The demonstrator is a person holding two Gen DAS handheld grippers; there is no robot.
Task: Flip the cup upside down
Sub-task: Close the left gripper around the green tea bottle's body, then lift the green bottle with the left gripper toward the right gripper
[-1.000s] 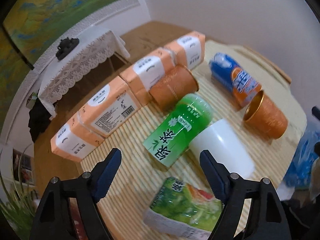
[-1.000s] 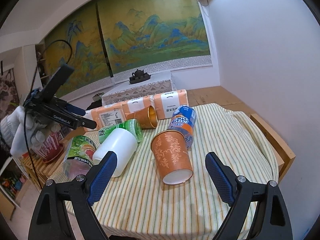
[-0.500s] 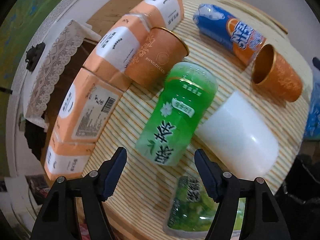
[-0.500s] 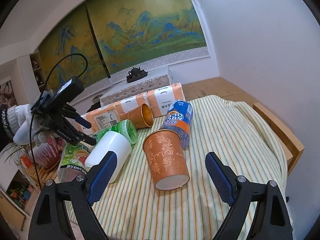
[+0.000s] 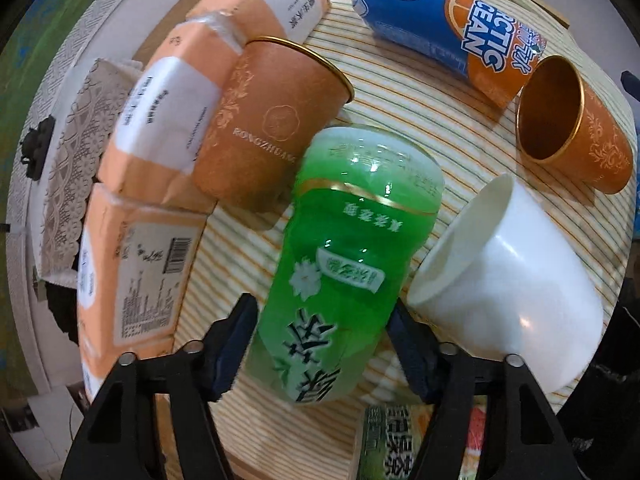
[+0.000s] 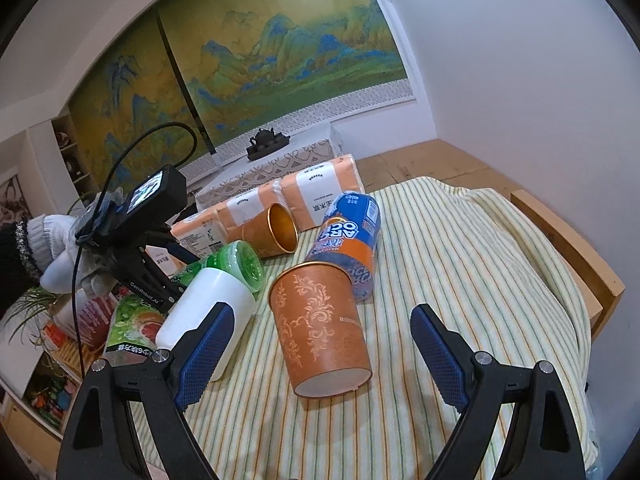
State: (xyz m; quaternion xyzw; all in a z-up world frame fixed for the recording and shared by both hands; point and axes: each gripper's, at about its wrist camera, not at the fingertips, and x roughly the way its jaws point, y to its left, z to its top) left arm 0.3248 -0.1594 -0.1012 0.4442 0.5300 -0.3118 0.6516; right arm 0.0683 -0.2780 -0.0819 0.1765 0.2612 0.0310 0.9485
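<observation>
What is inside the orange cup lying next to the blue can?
In the left wrist view, the orange cup beside the blue can lies on its side, mouth toward the camera. Its gold interior looks empty, though the deepest part is shadowed and not clearly visible.

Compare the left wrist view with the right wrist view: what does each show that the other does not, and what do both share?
Only the left wrist view shows the left tool's two fingers on either side of the lying green plastic tea bottle, and the gold inside of the nearer brown paper cup.

Only the right wrist view shows the green mountain mural, the dark teapot, the white-gloved hand, that cup's white base, and the open right tool.

Both show the white plastic cup, the blue-and-orange drink bottle, the orange paper packs and the striped cloth.
</observation>
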